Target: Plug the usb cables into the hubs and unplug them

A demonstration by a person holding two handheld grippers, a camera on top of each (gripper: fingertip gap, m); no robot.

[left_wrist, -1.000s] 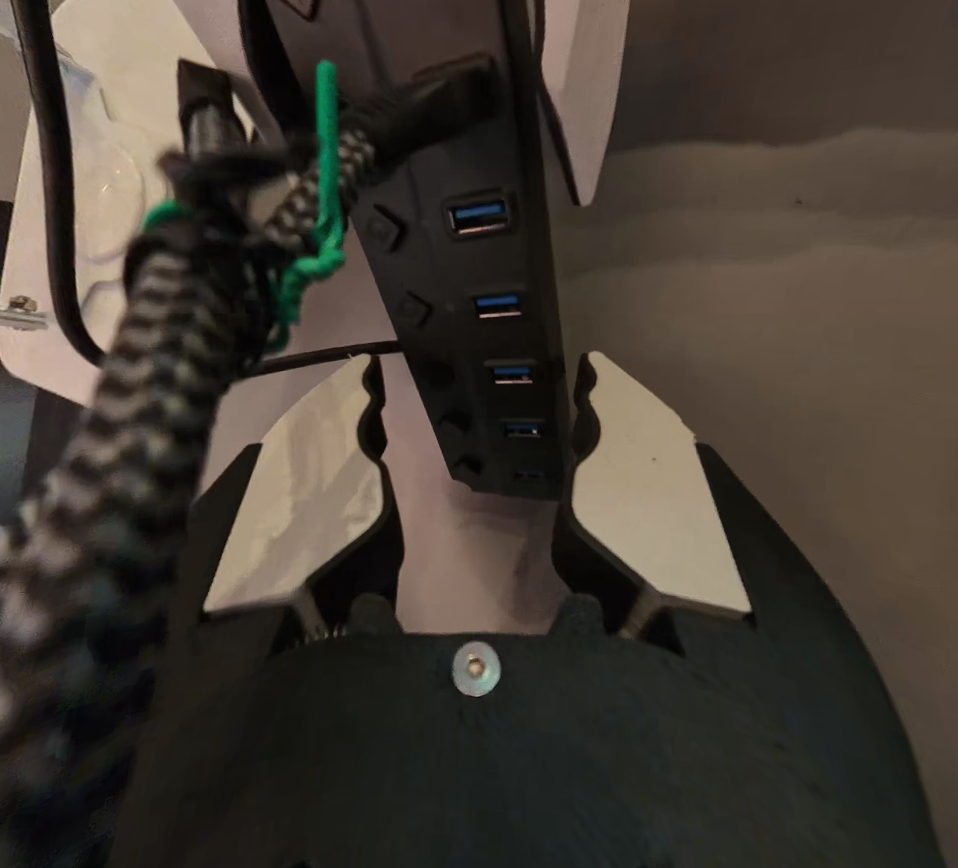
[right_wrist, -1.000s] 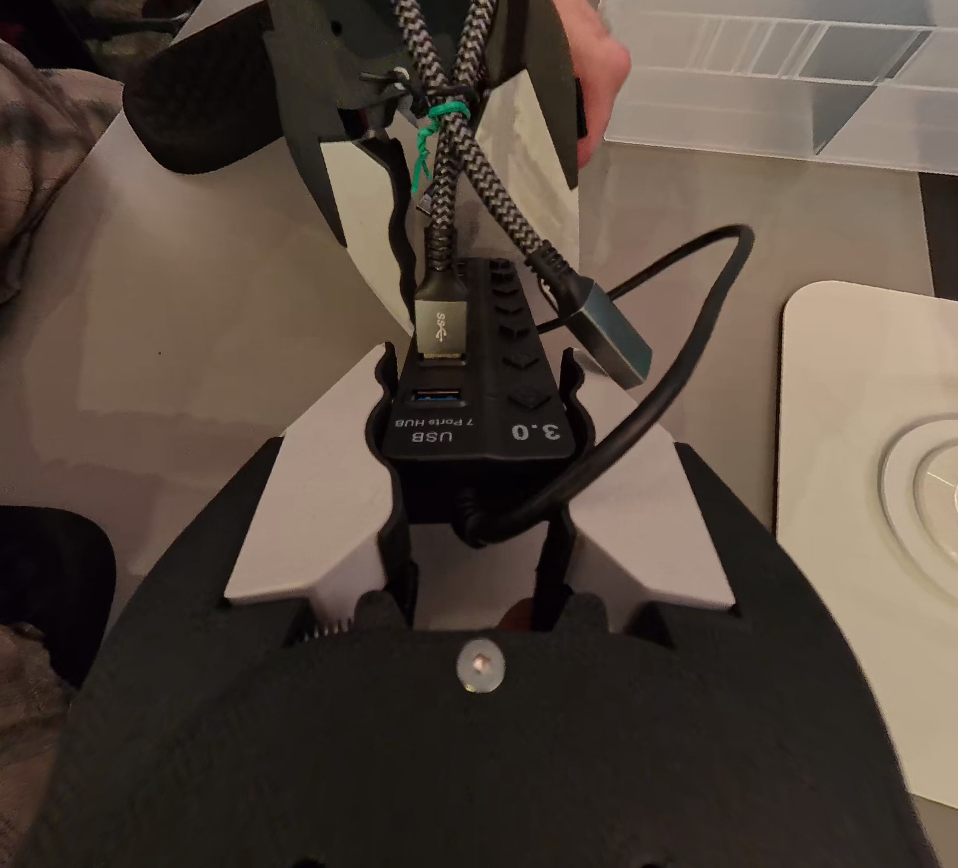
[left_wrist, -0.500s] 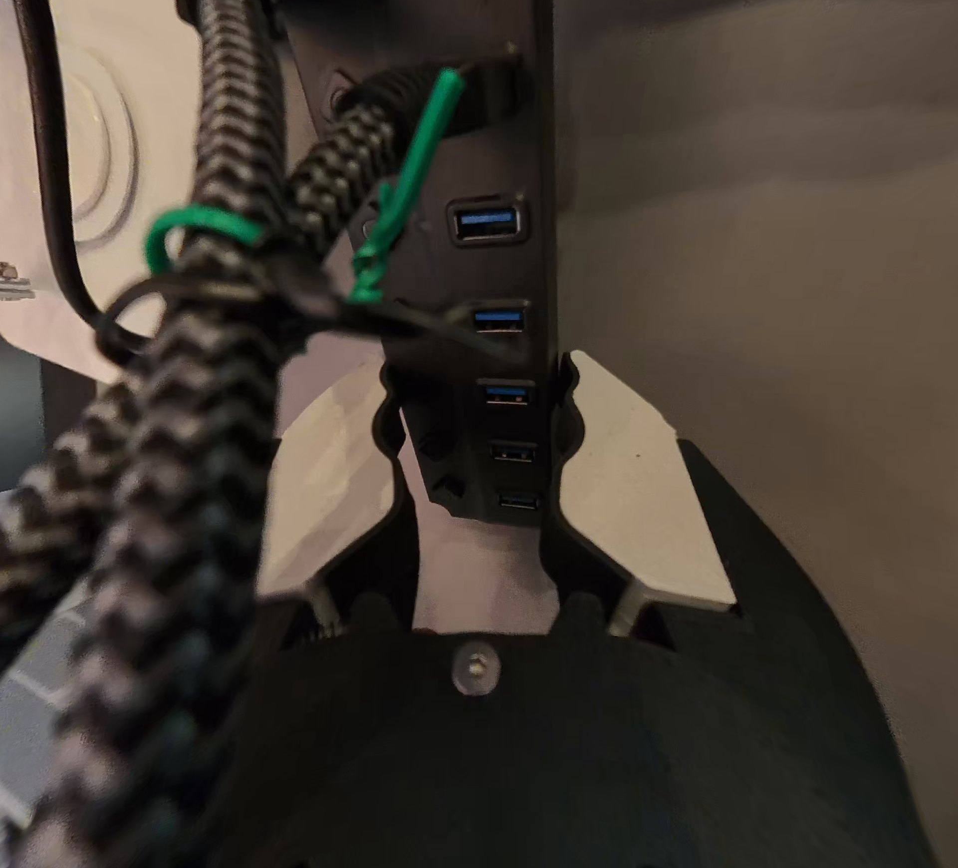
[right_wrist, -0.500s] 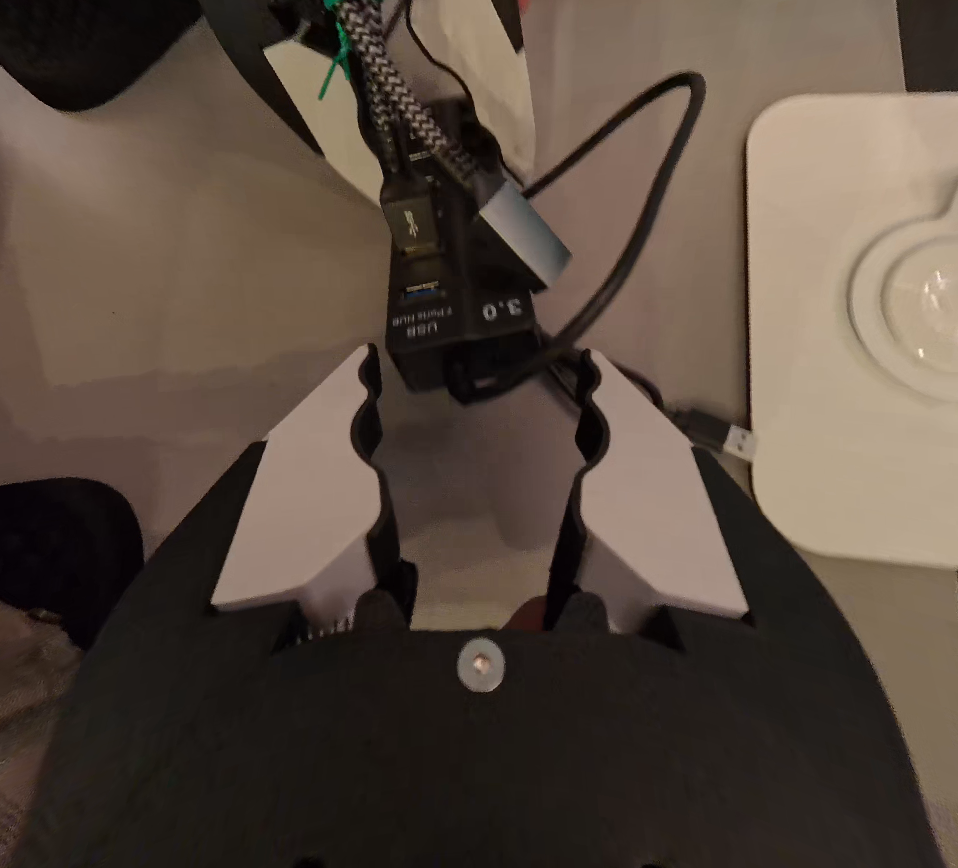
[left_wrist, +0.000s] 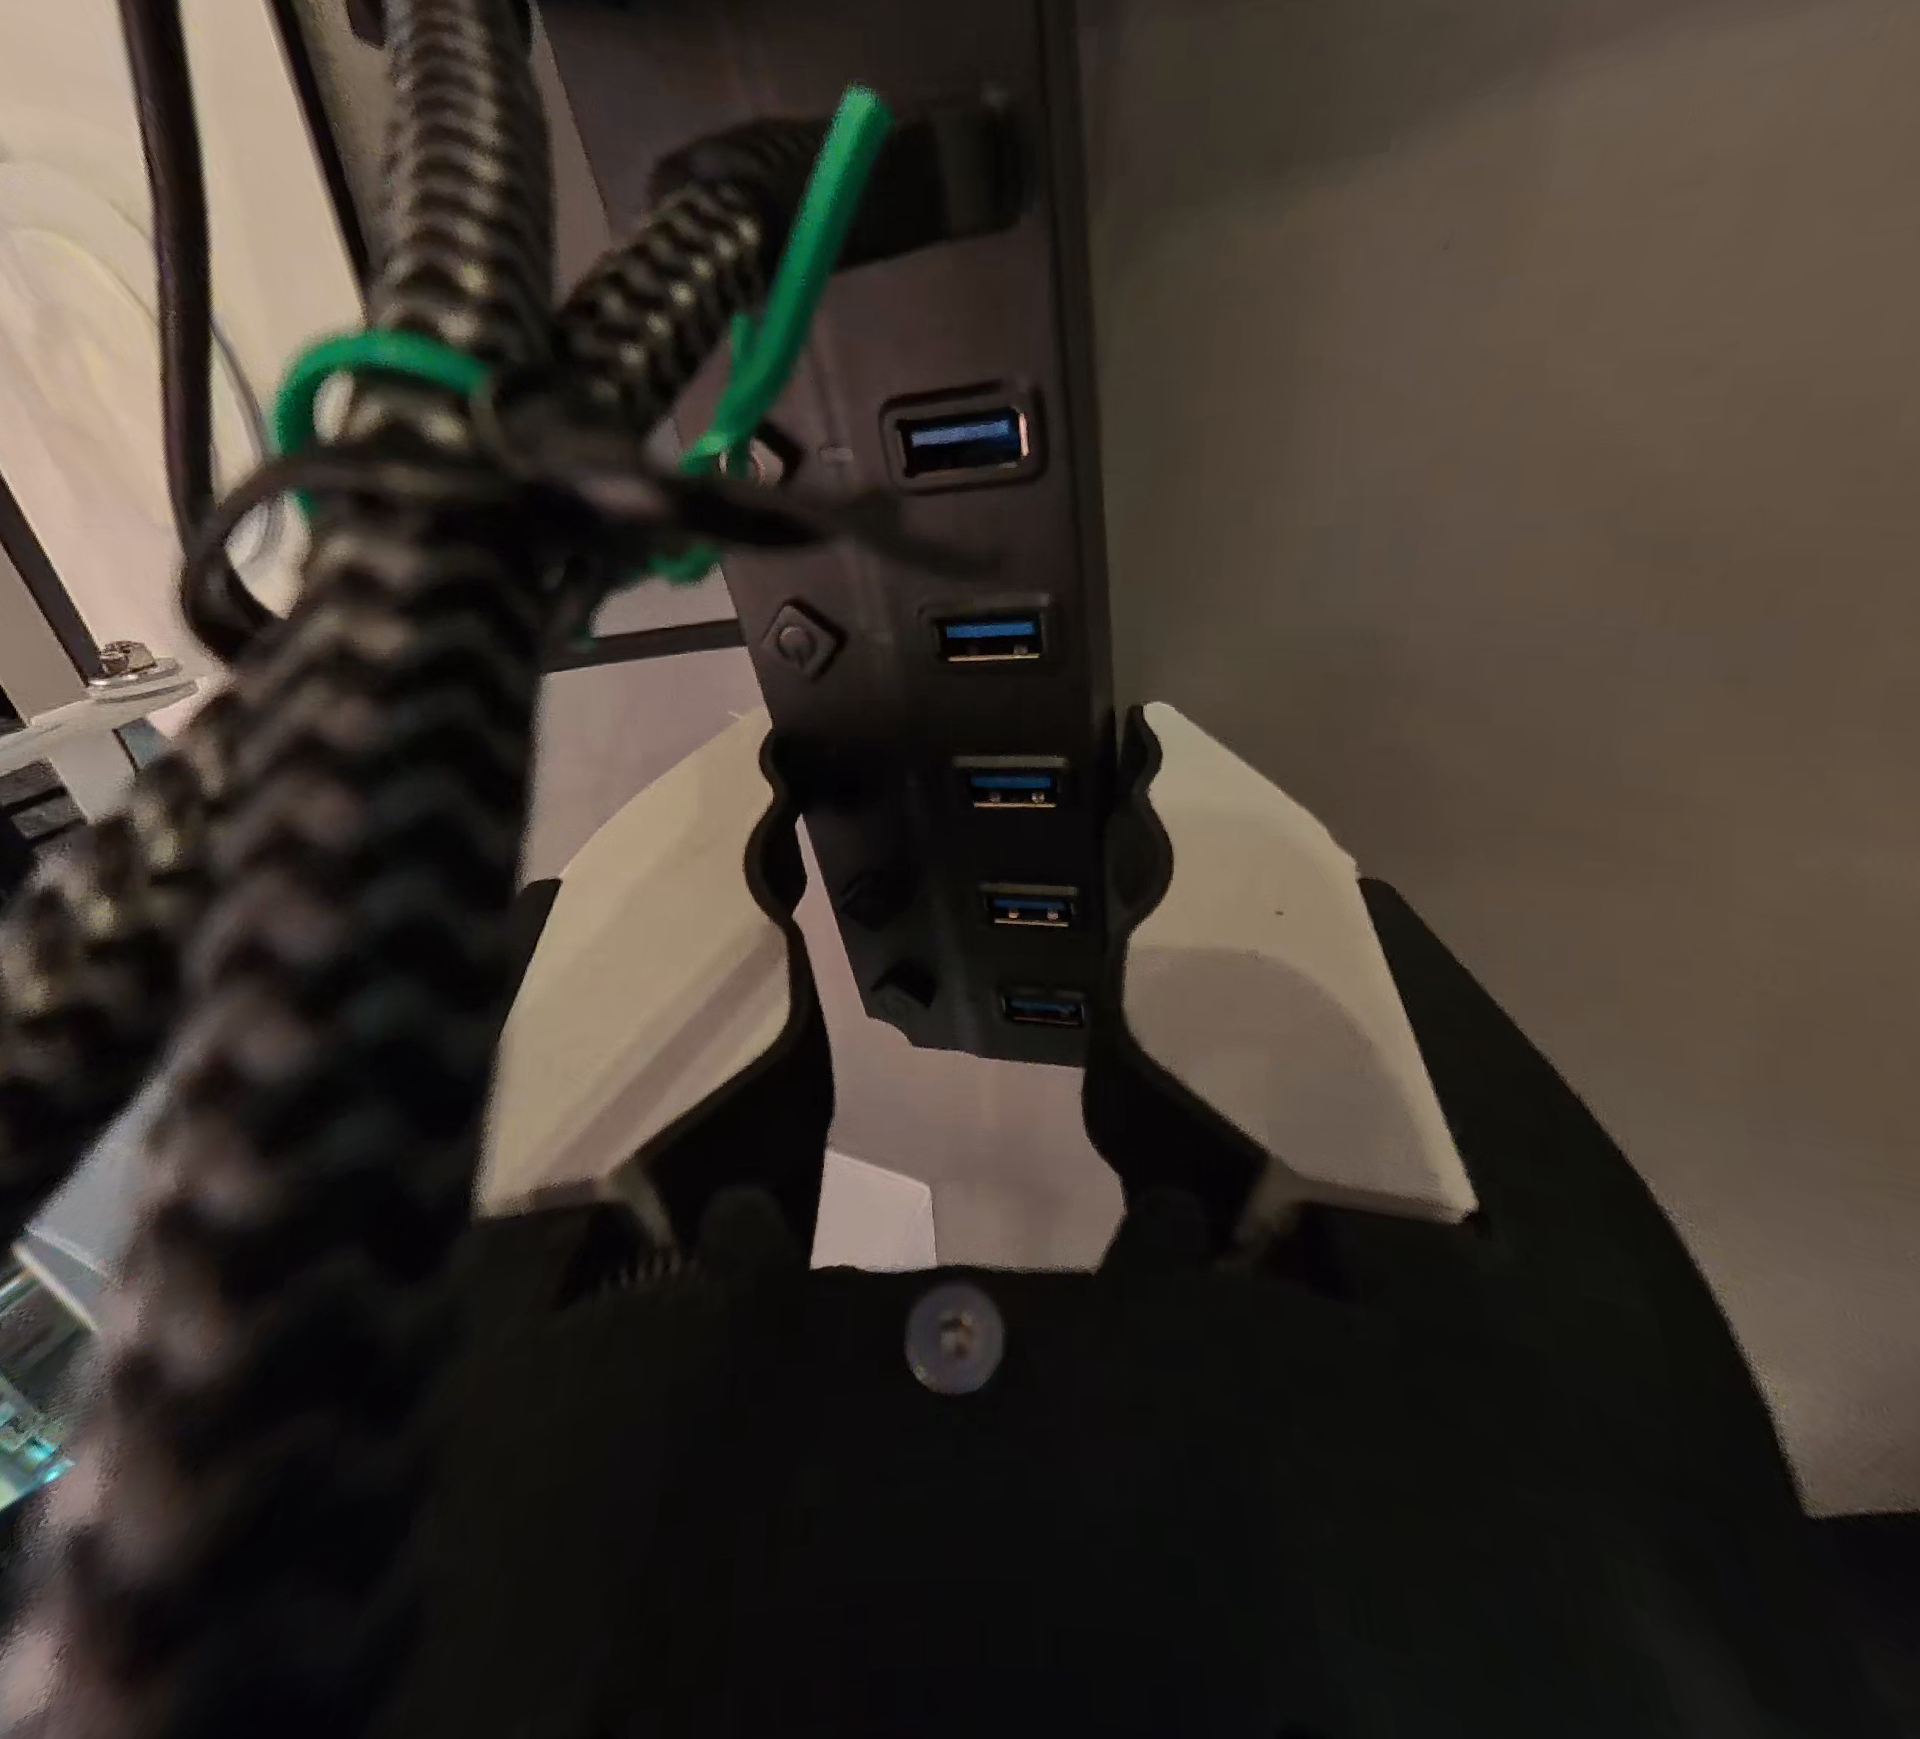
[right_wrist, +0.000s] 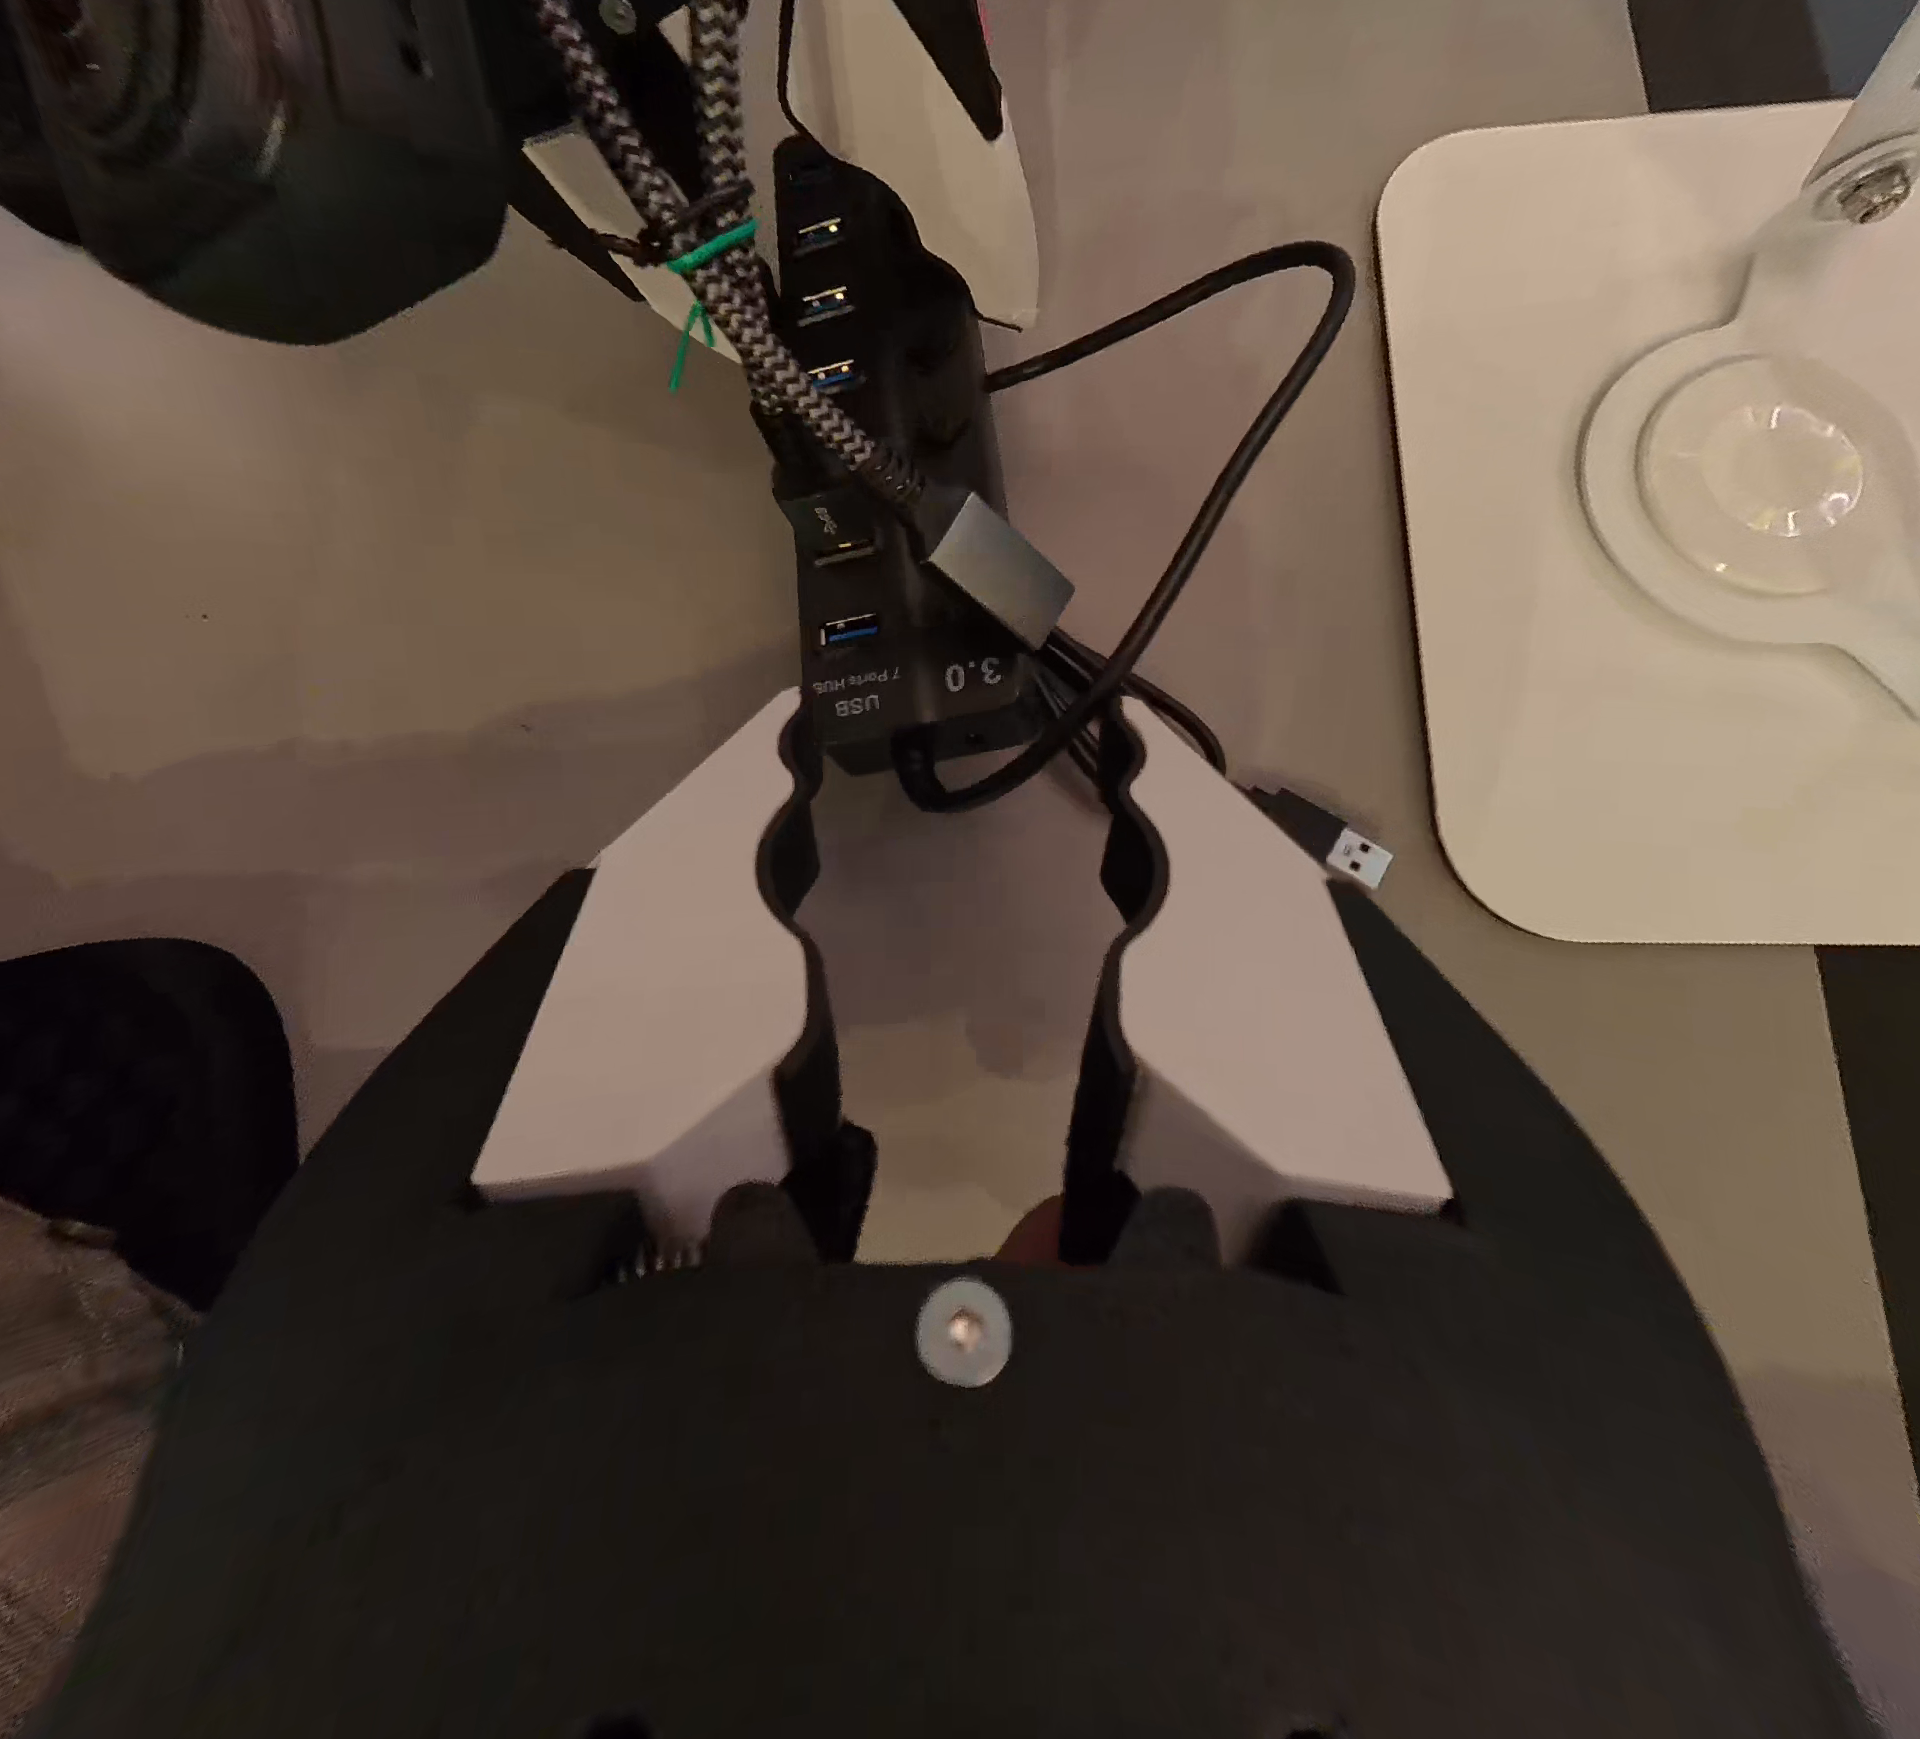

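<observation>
A black seven-port USB hub (right_wrist: 940, 411) lies on the grey table. My left gripper (left_wrist: 951, 733) is shut on one end of it (left_wrist: 966, 318). It also shows at the top of the right wrist view (right_wrist: 842, 287). A braided black-and-white cable (right_wrist: 623, 89) bound with a green tie (right_wrist: 712, 250) hangs over the left gripper. One of its plugs (right_wrist: 826, 526) sits in a hub port, and its grey plug (right_wrist: 1003, 572) hangs loose beside the hub. My right gripper (right_wrist: 961, 754) is open and empty, with its fingertips at the hub's other end.
The hub's own thin black lead (right_wrist: 1278, 401) loops to the right, and its USB plug (right_wrist: 1351, 858) lies on the table. A white base plate (right_wrist: 1507, 754) with a round clear disc lies at the right. A dark object (right_wrist: 135, 1118) sits at the lower left.
My right gripper has let go of the hub's end and drawn back. My left gripper has closed on the hub's other end.
</observation>
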